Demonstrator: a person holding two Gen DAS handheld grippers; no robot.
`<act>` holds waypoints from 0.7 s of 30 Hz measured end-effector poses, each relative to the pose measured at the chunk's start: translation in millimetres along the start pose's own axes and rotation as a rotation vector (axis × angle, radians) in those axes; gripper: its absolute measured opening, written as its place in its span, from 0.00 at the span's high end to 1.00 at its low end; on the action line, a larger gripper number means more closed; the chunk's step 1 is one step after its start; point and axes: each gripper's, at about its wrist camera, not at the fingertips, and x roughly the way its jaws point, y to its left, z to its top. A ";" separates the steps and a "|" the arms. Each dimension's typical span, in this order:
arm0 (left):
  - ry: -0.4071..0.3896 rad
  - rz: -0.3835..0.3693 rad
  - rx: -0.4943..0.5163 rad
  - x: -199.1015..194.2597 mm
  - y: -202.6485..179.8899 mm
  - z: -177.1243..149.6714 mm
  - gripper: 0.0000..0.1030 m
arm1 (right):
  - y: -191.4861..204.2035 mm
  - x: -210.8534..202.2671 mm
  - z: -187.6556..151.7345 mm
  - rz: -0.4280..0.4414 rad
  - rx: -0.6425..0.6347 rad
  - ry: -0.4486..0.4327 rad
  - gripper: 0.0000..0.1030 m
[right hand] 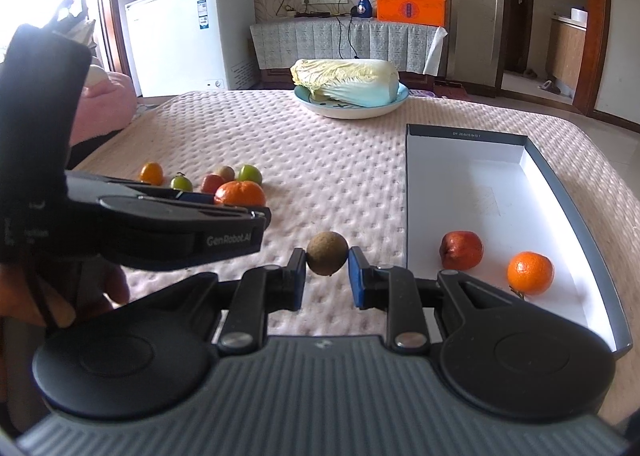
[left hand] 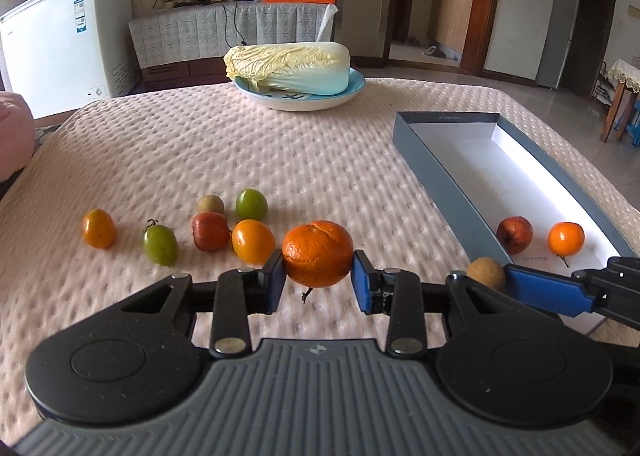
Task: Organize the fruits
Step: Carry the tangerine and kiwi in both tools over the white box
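My left gripper (left hand: 318, 276) is shut on a large orange mandarin (left hand: 317, 253) and holds it just above the pink quilted table. My right gripper (right hand: 327, 274) is shut on a small brown longan (right hand: 327, 253), left of the grey box (right hand: 407, 192). The box holds a red fruit (right hand: 461, 250) and a small mandarin (right hand: 530, 272). Several loose fruits lie on the left: an orange one (left hand: 98, 228), a green one (left hand: 160, 245), a red one (left hand: 210, 231), an orange one (left hand: 253, 241), a green one (left hand: 251, 204) and a brown longan (left hand: 210, 204).
A blue-rimmed plate (left hand: 352, 90) with a napa cabbage (left hand: 288, 62) stands at the table's far side. The box (left hand: 436, 168) lies along the right edge. A white freezer (left hand: 60, 36) and a cabinet stand beyond the table.
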 end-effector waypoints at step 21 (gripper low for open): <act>-0.024 0.038 -0.004 -30.0 -2.7 -11.2 0.61 | -13.0 -42.1 8.3 0.062 -0.059 -0.035 0.75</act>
